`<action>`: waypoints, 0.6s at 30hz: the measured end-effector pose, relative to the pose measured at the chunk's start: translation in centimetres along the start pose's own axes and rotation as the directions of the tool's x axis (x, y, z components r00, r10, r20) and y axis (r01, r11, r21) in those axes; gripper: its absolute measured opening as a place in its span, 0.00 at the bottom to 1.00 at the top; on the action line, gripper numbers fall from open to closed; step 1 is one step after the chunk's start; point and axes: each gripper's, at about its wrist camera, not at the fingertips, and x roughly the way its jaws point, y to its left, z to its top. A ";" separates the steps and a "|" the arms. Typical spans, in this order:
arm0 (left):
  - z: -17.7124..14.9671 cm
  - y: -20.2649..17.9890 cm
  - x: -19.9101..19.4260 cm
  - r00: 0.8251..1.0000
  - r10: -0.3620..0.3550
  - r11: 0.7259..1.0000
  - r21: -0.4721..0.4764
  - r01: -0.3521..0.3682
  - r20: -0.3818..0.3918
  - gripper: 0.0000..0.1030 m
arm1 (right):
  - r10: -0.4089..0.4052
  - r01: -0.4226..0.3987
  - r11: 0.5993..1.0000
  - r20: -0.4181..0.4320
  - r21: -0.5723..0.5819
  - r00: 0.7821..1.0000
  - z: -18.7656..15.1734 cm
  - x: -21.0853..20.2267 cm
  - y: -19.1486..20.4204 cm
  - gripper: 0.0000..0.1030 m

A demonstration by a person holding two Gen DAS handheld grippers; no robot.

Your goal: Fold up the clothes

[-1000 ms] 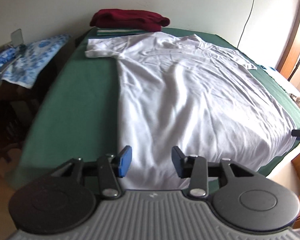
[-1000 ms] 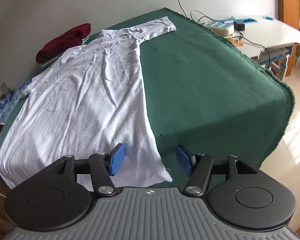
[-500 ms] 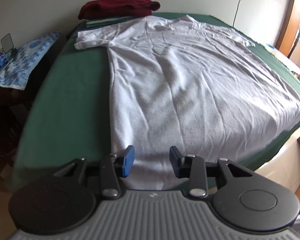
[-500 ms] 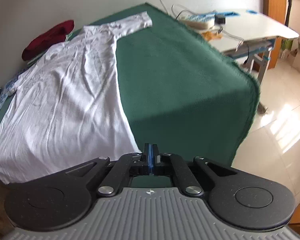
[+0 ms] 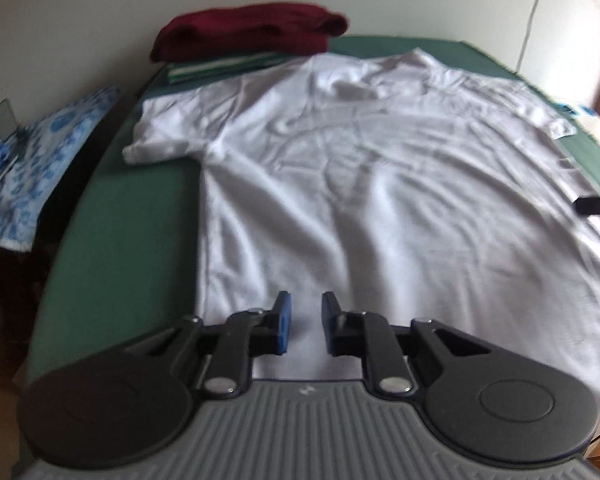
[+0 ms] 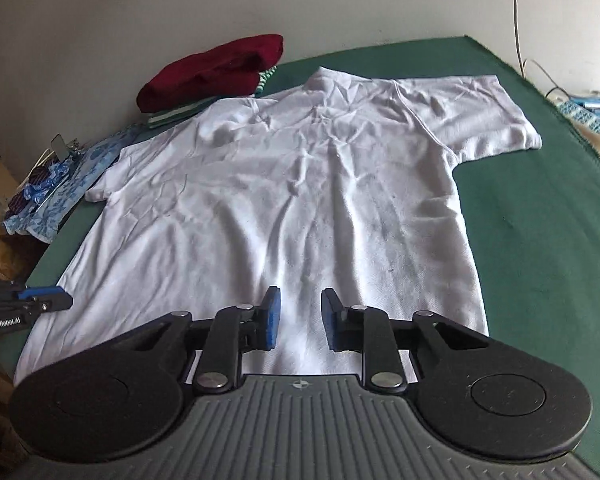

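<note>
A white short-sleeved polo shirt (image 5: 380, 200) (image 6: 300, 200) lies spread flat on the green-covered table (image 5: 120, 248) (image 6: 540, 240), collar at the far side. My left gripper (image 5: 305, 324) hovers over the shirt's near hem toward its left side. Its jaws are closing, with a narrow gap and only cloth below them. It also shows at the left edge of the right wrist view as the left gripper (image 6: 60, 299). My right gripper (image 6: 300, 320) hangs over the middle of the hem. Its jaws are opening and hold nothing. Its tip, the right gripper (image 5: 596, 205), pokes in at the right.
A folded maroon garment (image 5: 252, 36) (image 6: 212, 72) rests on a green striped one at the table's far edge by the wall. A blue-patterned cloth (image 5: 40, 168) (image 6: 60, 184) lies off the left side. A power strip (image 6: 588, 120) sits beyond the right edge.
Both grippers moved inward over the shirt. The right one swung left from the shirt's right corner, shut briefly and has parted again. The left jaws have narrowed.
</note>
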 end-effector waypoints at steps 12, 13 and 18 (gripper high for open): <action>8.1 0.2 1.3 0.992 0.130 0.991 0.029 -0.130 -0.004 0.32 | 0.012 -0.013 0.998 -0.024 -0.055 1.000 10.0 1.0 -5.9 0.28; 9.8 -0.8 2.8 0.994 0.109 0.993 0.037 -0.109 0.005 0.38 | 0.041 -0.043 0.997 -0.035 -0.060 0.999 11.6 2.7 -5.7 0.34; 13.4 -2.2 9.7 0.987 0.149 0.988 0.047 -0.147 -0.066 0.32 | 0.047 -0.047 0.999 -0.117 0.006 0.992 15.4 9.8 -8.3 0.28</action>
